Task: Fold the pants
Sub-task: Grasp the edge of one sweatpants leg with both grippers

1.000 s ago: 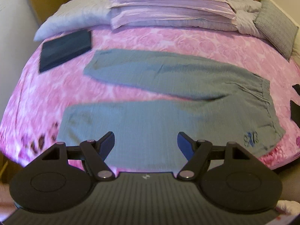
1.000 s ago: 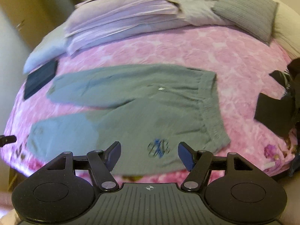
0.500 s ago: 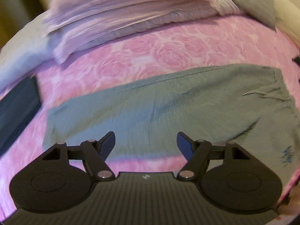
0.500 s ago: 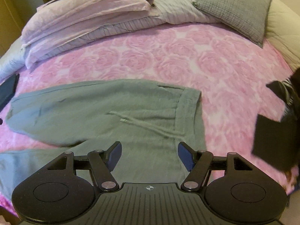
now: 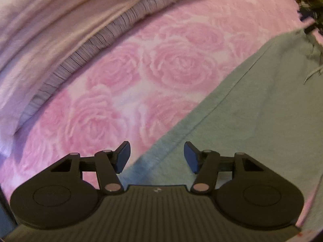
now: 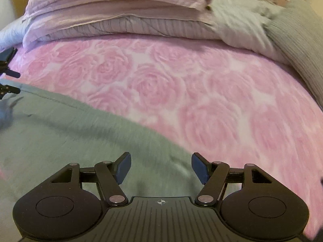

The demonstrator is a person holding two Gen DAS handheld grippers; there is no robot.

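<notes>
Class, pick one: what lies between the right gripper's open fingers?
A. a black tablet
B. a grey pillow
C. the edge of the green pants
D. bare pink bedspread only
C: in the right wrist view the right gripper frames the pants, whose edge runs out onto the bedspread there.

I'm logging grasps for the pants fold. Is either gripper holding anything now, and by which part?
Nothing is held. The left gripper, jaws closing, and the open right gripper are both over the pants' far edge.
</notes>
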